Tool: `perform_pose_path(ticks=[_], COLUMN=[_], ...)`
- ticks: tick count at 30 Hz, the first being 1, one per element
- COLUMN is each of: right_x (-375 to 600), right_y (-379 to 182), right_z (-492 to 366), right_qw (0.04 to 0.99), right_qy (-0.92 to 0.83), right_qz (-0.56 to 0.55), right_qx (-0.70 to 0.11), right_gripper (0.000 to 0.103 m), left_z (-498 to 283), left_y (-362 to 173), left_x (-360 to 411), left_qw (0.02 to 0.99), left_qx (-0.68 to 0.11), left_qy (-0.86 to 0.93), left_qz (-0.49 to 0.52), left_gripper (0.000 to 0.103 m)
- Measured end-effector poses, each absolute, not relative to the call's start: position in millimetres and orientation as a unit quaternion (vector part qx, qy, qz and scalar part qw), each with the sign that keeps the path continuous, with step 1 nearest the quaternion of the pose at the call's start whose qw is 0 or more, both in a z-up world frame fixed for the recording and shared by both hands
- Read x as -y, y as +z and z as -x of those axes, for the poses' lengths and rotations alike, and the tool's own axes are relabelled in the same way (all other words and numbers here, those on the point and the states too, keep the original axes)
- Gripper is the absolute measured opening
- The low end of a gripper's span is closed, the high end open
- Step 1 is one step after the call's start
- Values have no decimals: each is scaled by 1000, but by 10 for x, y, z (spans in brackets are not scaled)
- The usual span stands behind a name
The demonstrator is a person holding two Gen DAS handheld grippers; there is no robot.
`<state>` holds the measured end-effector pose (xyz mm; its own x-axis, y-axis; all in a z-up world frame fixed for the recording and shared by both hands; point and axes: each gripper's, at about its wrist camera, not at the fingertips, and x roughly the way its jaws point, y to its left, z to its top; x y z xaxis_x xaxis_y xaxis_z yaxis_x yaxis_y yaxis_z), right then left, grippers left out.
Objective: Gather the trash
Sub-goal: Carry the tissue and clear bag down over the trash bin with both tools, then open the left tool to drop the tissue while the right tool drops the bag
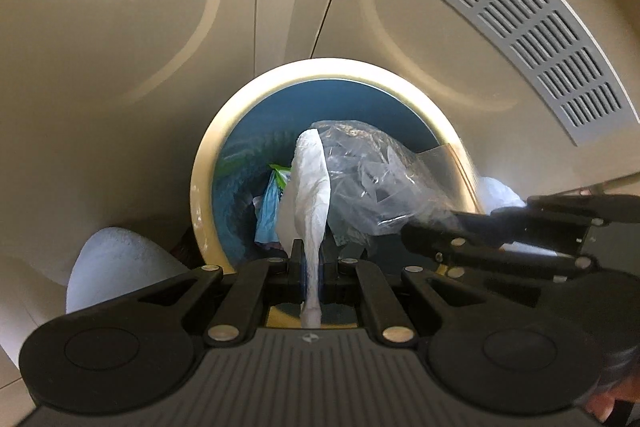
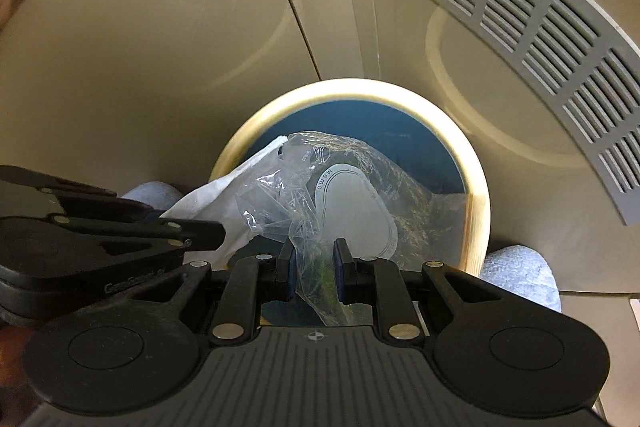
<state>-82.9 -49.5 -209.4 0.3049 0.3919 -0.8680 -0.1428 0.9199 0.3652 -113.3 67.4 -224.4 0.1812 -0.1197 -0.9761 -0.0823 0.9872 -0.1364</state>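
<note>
Over the bin's [image 1: 206, 187] pale rim, the left claw [image 1: 310, 259] pinches a crumpled white tissue [image 1: 310, 179]; the right claw [image 2: 314, 267] grips a crinkly clear wrapper [image 2: 320, 195], seemingly printed "Memo".

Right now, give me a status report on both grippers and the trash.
Left gripper shut on white crumpled tissue. Right gripper shut on clear plastic bag. Both over round blue bin with pale rim. Nothing blocking.
</note>
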Motion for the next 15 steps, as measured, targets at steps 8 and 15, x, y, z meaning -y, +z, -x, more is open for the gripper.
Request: perform_pose_path(ticks=[8,15], right_x=[453,465], right_y=[-2241,-2264], right_z=[715,695], right_qw=[785,777], right_qy=[152,139], right_qz=[-123,-144], right_qx=[-588,-597], right_gripper=[20,25], left_z=[1047,1009], left_y=[-2454,-2557], left_x=[-658,-605], left_qw=[752,748], left_qx=[-655,-660], left_qy=[0,4], left_qz=[79,68], left_gripper=[5,19])
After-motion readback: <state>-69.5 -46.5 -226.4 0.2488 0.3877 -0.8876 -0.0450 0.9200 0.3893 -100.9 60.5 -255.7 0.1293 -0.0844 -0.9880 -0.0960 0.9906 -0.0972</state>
